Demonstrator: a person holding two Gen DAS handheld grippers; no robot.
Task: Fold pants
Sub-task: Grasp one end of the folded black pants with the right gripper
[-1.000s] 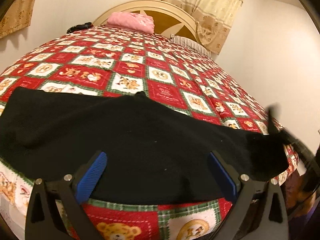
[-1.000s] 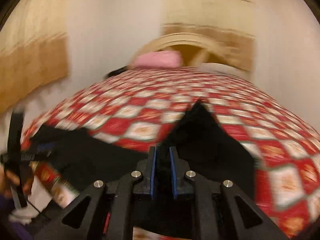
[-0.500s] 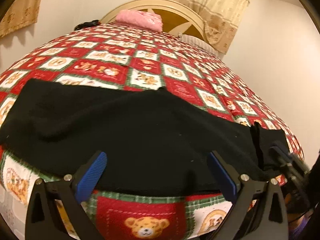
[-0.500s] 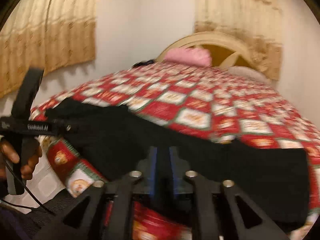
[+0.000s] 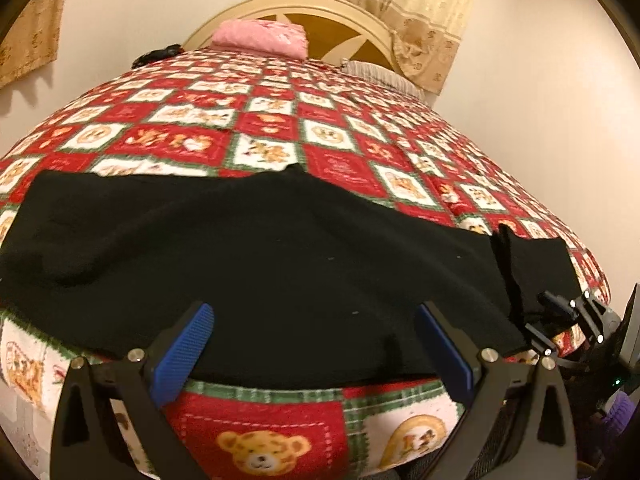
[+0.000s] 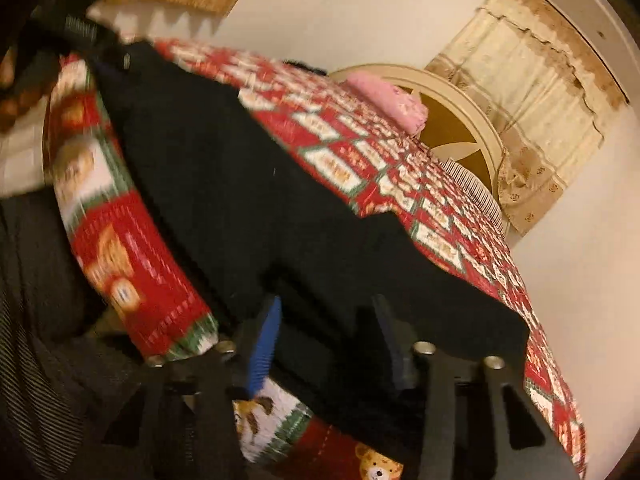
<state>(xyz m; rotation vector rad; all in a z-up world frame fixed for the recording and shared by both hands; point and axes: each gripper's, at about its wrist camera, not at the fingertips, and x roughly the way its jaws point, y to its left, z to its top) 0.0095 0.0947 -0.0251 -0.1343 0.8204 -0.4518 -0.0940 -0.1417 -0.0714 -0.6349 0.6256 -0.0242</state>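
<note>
**Pants laid long across the bed's near edge, folding only partly done**

Pants (image 5: 256,264) lie spread as one long black band along the near side of the quilt (image 5: 280,136), running from the left corner to the right corner of the bed. They read as a single wide strip, so you appear to have the legs laid one on the other already; the fabric is too dark to make out the layers for certain.

Your left gripper (image 5: 316,344) hovers over the near hem with its blue pads wide apart and nothing between them. Your right gripper (image 6: 326,336) sits at the band's right end; its jaws have just been opening and now stand partly apart, with black cloth lying between the pads but, as far as the blurred view shows, not pinched.

What is left, by my judgement, is the shortening: you need to take one end and carry it over toward the other, perhaps twice, then flatten the small ridge near the right end.
</note>
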